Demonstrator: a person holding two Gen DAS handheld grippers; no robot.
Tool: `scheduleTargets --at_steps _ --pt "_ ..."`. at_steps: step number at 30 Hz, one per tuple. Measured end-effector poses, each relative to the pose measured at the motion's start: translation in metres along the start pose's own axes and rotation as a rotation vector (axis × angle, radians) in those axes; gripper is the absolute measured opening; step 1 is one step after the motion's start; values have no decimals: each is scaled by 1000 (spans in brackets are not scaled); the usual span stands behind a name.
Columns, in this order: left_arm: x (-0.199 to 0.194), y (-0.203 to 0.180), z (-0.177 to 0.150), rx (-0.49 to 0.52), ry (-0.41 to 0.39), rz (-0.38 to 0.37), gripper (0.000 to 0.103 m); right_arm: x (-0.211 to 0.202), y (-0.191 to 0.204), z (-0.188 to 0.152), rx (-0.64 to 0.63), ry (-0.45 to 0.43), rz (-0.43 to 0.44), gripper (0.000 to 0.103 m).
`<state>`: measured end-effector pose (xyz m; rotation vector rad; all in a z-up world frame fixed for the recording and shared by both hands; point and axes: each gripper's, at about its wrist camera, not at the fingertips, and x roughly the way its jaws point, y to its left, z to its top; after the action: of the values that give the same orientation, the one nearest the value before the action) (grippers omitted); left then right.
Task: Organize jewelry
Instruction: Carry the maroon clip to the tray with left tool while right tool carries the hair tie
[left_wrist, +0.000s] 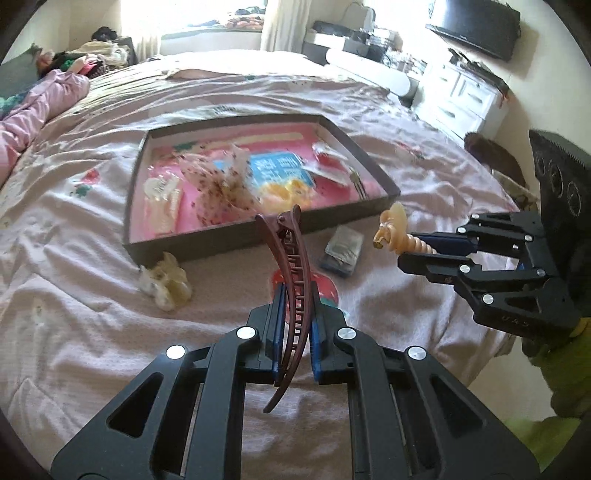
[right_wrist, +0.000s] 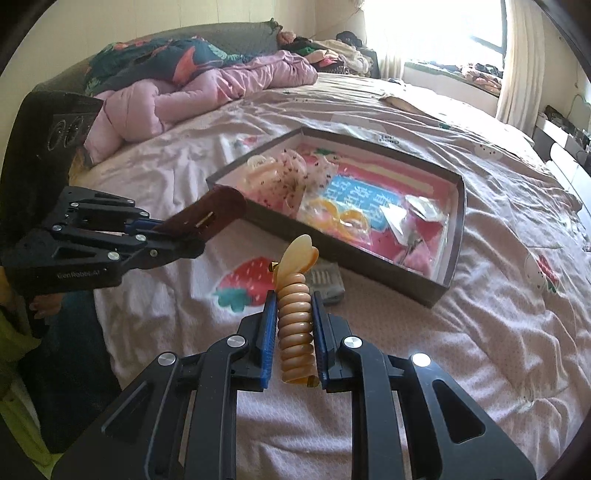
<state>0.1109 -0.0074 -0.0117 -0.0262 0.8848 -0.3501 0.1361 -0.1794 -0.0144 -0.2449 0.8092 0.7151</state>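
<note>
My left gripper (left_wrist: 295, 295) is shut on a long brown hair clip (left_wrist: 286, 291), held edge-up above the bedspread; from the right wrist view the same brown hair clip (right_wrist: 214, 214) sticks out of that left gripper (right_wrist: 195, 236). My right gripper (right_wrist: 293, 306) is shut on a beige spiral hair clip (right_wrist: 295, 325), also seen as the beige spiral hair clip (left_wrist: 397, 234) at the tip of the right gripper (left_wrist: 410, 253). Ahead lies a shallow dark box (left_wrist: 384, 206) with a pink lining and several hair accessories inside; the box (right_wrist: 456, 236) sits just beyond both grippers.
On the pink bedspread (left_wrist: 92, 295) in front of the box lie a pale cream hair claw (left_wrist: 166, 286) and a small dark packet (left_wrist: 341, 251). A pink quilt (right_wrist: 177, 99) is heaped at the bed's far side. White drawers (left_wrist: 461, 99) stand past the bed.
</note>
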Motion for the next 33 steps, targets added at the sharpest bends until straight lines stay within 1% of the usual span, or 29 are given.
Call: scheduleTargets --at_steps 3,11,19,26,33 --pt "-4 8 4 -29 -11 0 6 0 -2 6 12 -18 1 18" --pt "-7 26 15 -77 -37 30 6 6 -10 22 39 -51 -5 18" --pt "-4 40 39 -112 -65 63 6 14 -29 40 72 -74 -32 18" --pt "8 42 58 -120 -76 62 6 23 -48 54 111 -96 -63 18" --pt "28 44 73 -125 -61 63 6 33 -67 67 129 -100 -105 18"
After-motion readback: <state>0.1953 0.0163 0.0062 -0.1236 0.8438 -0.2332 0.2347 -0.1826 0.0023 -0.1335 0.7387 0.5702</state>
